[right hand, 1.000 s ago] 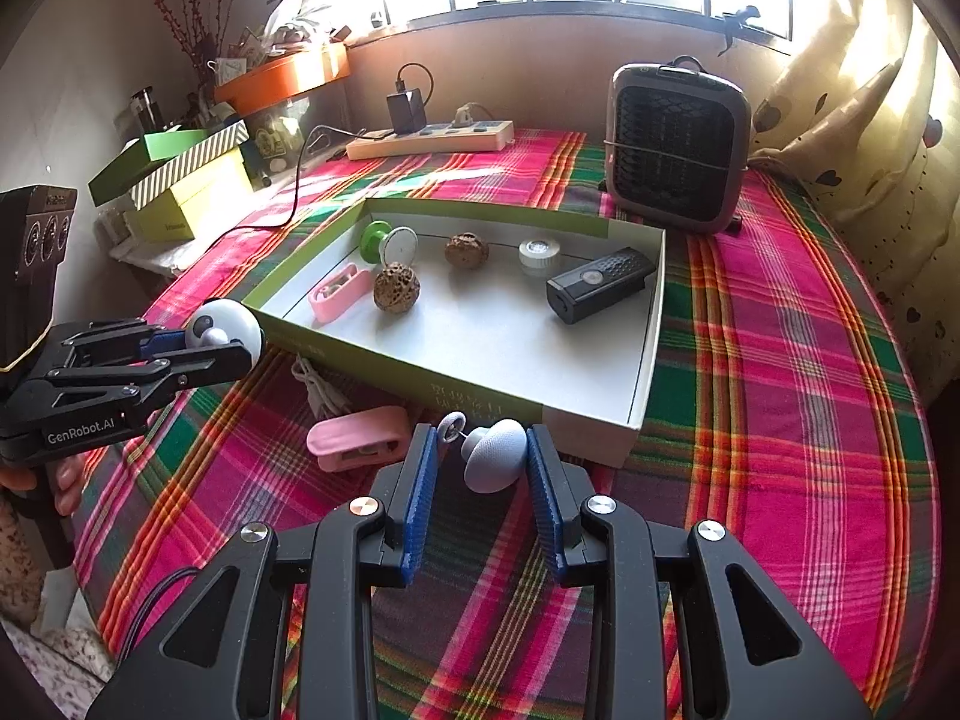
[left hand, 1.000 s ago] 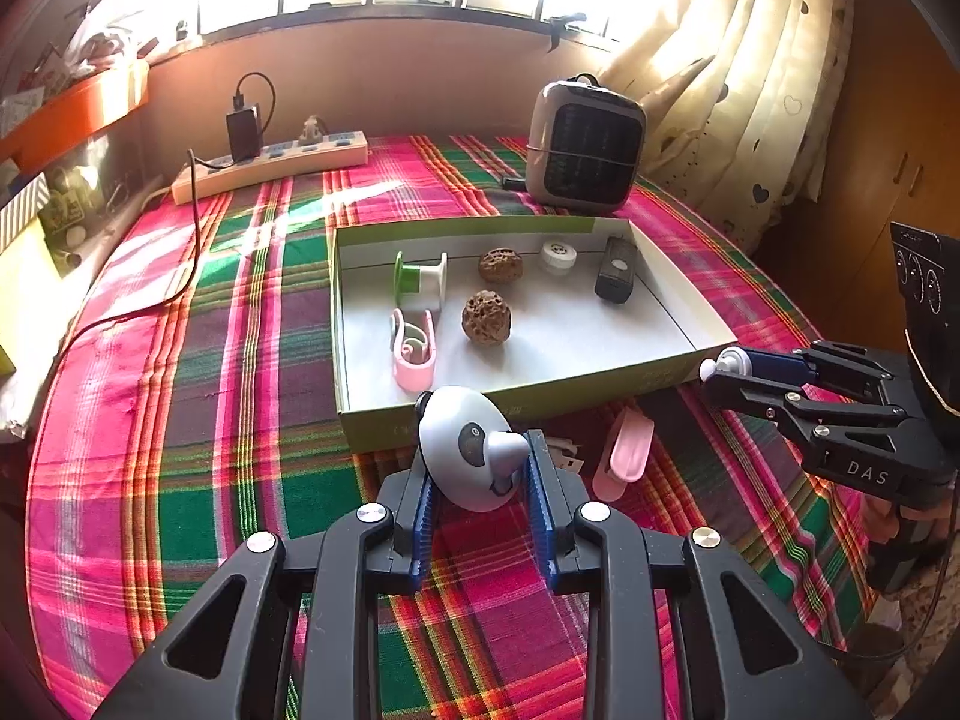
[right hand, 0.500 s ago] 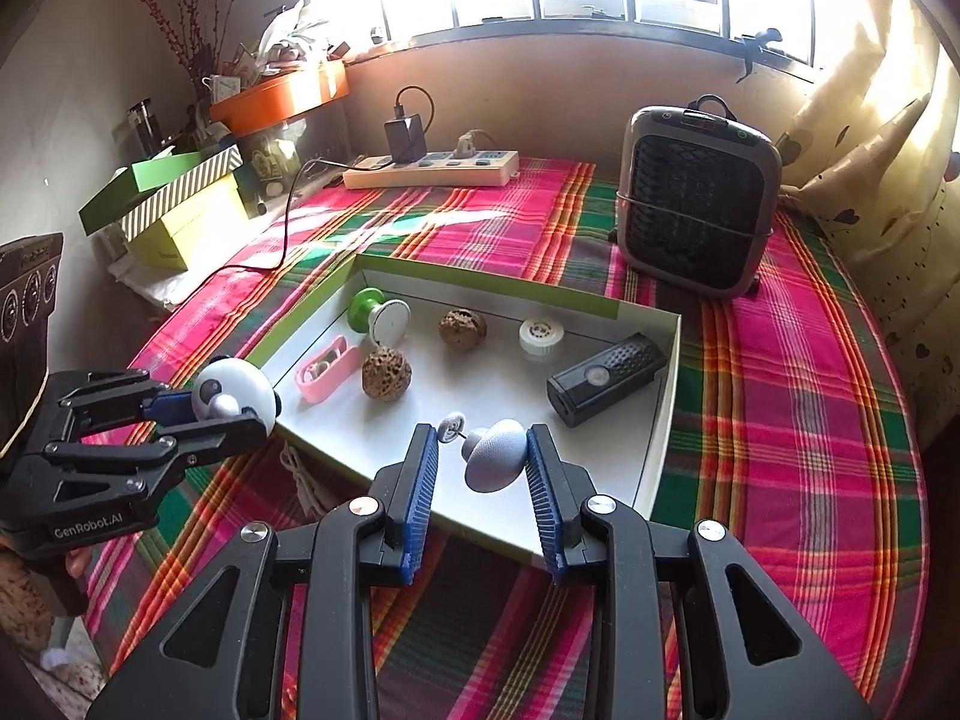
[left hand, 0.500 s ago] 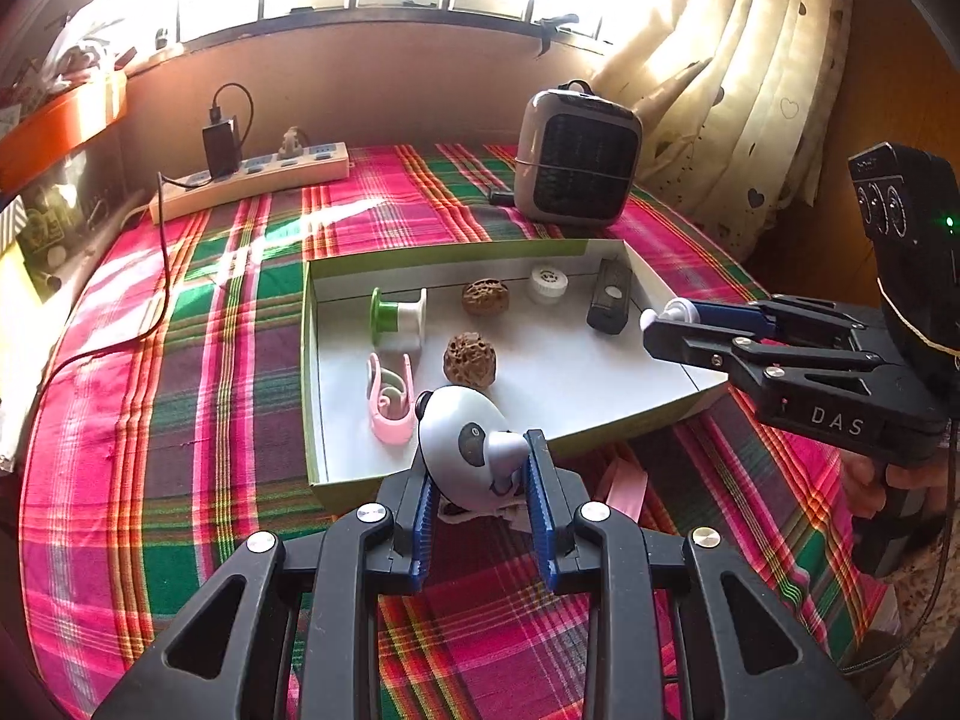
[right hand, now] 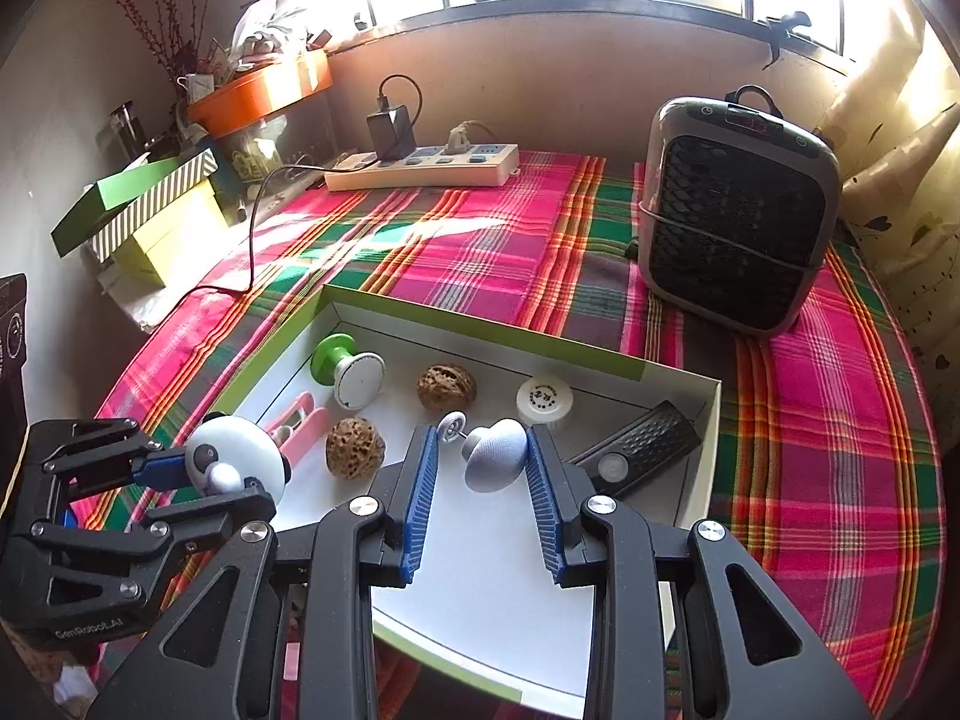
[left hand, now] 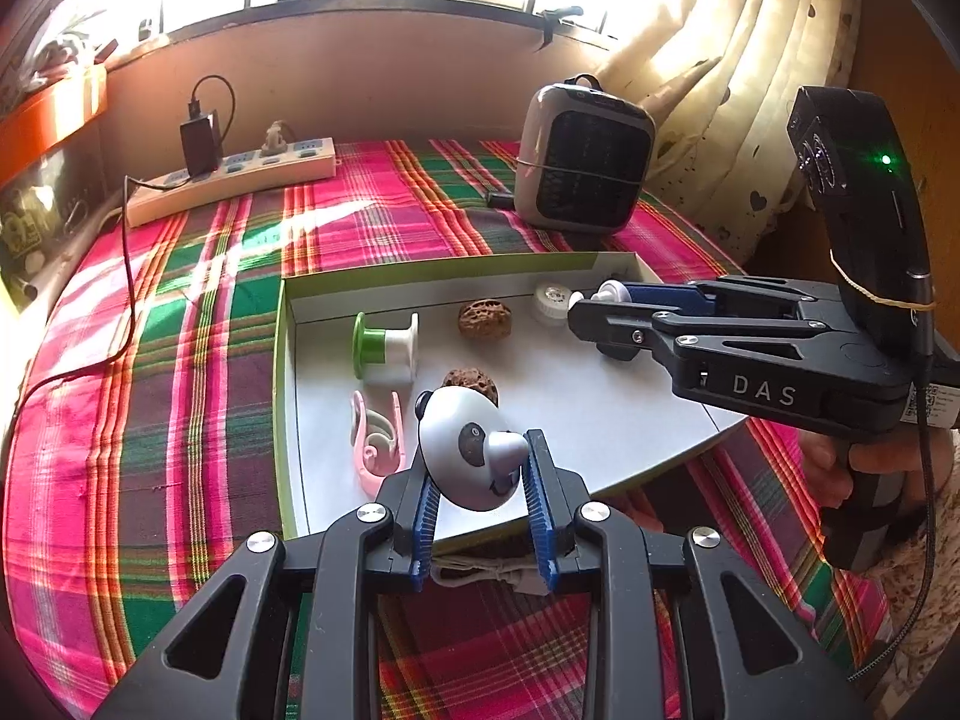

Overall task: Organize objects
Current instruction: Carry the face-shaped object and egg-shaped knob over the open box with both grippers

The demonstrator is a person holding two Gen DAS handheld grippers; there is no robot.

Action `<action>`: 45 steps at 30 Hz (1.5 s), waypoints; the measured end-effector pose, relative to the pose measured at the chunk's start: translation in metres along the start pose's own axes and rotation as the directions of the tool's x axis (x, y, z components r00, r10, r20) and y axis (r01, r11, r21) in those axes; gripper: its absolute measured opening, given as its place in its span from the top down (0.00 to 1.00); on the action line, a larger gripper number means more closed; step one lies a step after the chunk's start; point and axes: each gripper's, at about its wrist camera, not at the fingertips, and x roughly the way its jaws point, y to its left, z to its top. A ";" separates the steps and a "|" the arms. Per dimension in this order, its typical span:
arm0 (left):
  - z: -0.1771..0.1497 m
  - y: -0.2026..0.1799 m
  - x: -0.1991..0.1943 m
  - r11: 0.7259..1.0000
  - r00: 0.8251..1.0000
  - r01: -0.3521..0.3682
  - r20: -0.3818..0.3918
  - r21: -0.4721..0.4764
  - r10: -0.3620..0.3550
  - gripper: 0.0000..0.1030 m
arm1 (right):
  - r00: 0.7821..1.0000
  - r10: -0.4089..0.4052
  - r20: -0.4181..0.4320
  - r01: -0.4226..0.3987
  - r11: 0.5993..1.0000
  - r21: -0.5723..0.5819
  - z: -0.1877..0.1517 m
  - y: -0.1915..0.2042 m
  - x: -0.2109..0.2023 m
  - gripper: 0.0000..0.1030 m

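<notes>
A shallow white box with a green rim (left hand: pixel 282 360) lies on the plaid cloth. Inside it are a green-and-white spool (left hand: pixel 384 348), two walnuts (left hand: pixel 485 317) (left hand: pixel 474 381), a pink clip (left hand: pixel 378 444), a white cap (left hand: pixel 552 300) and a black remote (right hand: pixel 636 450). My left gripper (left hand: pixel 480 468) is shut on a round white panda-faced toy (left hand: pixel 465 462), held over the box's near left corner. My right gripper (right hand: pixel 480 456) is shut on a grey mushroom-shaped knob (right hand: pixel 495 462) with a small pin wheel, above the box's middle. Each gripper shows in the other's view.
A grey heater (left hand: pixel 585 171) stands behind the box and a power strip (left hand: pixel 234 180) with a charger lies at the back left. Its black cable (left hand: pixel 129 276) runs along the cloth. Stacked green boxes (right hand: pixel 150 210) sit at far left. A white cord (left hand: pixel 480 570) lies by the box's near wall.
Both grippers have travelled forward with their objects, from in front of the box's near wall to above its floor. The right one has come in further.
</notes>
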 end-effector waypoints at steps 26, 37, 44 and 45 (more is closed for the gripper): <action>0.001 0.009 0.027 1.000 0.998 -0.026 -0.056 -0.016 0.025 0.76 | 0.997 0.007 -0.074 -0.007 1.000 -0.009 0.008 -0.003 0.039 0.69; 0.002 0.008 0.032 1.000 0.998 -0.024 -0.066 -0.012 0.024 0.76 | 0.997 -0.004 -0.083 0.003 1.000 -0.011 0.007 -0.004 0.043 0.69; 0.002 0.009 0.032 1.000 0.997 -0.026 -0.068 -0.012 0.025 0.76 | 0.996 -0.002 -0.084 0.001 1.000 -0.009 0.007 -0.005 0.044 0.69; 0.002 0.009 0.032 1.000 0.997 -0.024 -0.069 -0.014 0.023 0.76 | 0.996 -0.002 -0.085 0.001 1.000 -0.009 0.007 -0.004 0.044 0.69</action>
